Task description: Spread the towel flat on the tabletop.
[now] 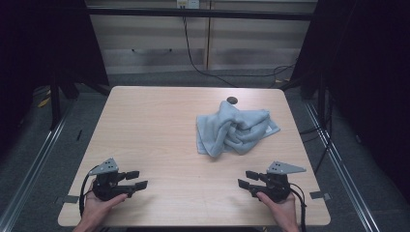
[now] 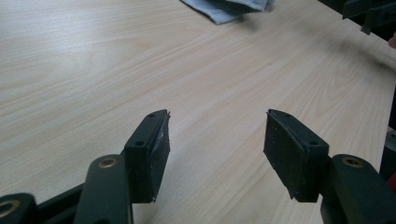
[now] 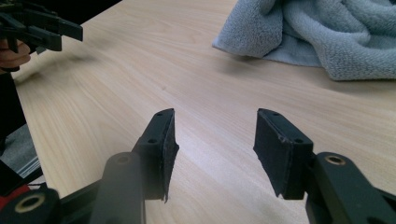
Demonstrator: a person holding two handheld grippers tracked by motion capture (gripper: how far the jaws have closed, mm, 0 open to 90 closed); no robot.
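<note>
Towel point(image 1: 236, 128), crumpled grey, lies right of centre on table point(image 1: 154, 130), well apart from both grippers at the near edge. Left gripper point(image 1: 137, 180) jaws wide, nothing between; right gripper point(image 1: 244, 179) same. High view adds a dark round spot point(image 1: 232, 100) behind towel; right gripper view shows terry pile close up.

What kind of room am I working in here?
Probably a recording lab or test cell: a bare wooden table holding one crumpled towel, dark curtains at both sides, and cables running down the back wall.
</note>
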